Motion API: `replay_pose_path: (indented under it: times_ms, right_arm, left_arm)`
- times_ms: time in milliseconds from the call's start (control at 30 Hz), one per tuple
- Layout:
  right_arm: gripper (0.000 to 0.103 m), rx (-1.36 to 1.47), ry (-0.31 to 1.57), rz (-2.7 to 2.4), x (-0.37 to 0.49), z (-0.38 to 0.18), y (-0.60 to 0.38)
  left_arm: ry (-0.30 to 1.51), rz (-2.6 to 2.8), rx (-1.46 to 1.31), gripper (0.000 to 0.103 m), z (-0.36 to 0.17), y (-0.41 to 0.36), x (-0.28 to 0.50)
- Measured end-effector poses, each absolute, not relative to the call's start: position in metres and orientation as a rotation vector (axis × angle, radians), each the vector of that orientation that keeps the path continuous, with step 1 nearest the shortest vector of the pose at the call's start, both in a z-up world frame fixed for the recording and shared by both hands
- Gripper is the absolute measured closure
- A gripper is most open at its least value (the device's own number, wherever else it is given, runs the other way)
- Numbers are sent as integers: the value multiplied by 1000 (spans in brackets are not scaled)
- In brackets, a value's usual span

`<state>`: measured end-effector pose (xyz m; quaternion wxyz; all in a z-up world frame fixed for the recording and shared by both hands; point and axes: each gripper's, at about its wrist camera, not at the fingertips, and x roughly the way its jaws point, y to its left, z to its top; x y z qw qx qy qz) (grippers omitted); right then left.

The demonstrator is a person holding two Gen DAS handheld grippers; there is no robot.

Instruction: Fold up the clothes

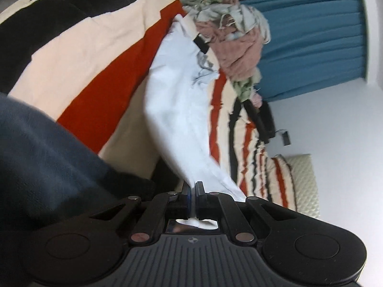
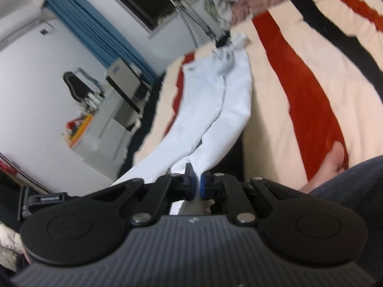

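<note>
Nearest in the left wrist view, the left gripper (image 1: pixel 193 186) is closed on the near end of the trousers (image 1: pixel 177 110), a pale, almost white pair. A bit of the cloth pokes back between the fingers toward the camera. From the pinch the cloth runs away from the gripper, widening as it goes over the bed (image 1: pixel 95 55), which wears a blanket striped in cream, red and black. The far end of the trousers lies on the blanket, touching a heap of clothes (image 1: pixel 234 38) in pink, green and off-white that sits by the bed's far edge. A dark blue sleeve (image 1: pixel 43 157) fills the lower left of this view.

In the right wrist view, the right gripper (image 2: pixel 196 184) is likewise clamped on an end of the trousers (image 2: pixel 222 105), the cloth caught between its blue-edged pads. Here both legs show, side by side and touching along their length, reaching from the jaws toward the bed's far edge (image 2: pixel 287 110). Their far end lies just short of the heap (image 2: pixel 251 2), near a small dark patch whose nature I cannot make out. At the lower right a hand (image 2: pixel 332 162) in a dark sleeve rests on the blanket, well apart from the trousers.

Beyond the bed stand a blue curtain (image 1: pixel 311 43), white walls and a grey cabinet (image 2: pixel 119 110).
</note>
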<state>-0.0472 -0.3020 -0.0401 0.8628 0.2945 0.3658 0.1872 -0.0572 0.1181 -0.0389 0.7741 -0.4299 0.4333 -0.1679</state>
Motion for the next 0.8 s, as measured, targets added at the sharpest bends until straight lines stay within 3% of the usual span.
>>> replay_pose_path:
  times_ms: [133,400,600,800]
  right_arm:
    - [95,700,788,358,3,-47,-299]
    - [95,663,657,261,142,-51,-273]
    - [95,534,534,277,194,-77,-267]
    - [95,396,527,268,237,-112,-257]
  left_arm:
    - [896,-287,-832,100,-30,113,22]
    - [665,-176,-609,100,-2,86,160]
    - [530,-152,-468,99,-23,62,217]
    - [583,-121,-361,99,-76,55,266]
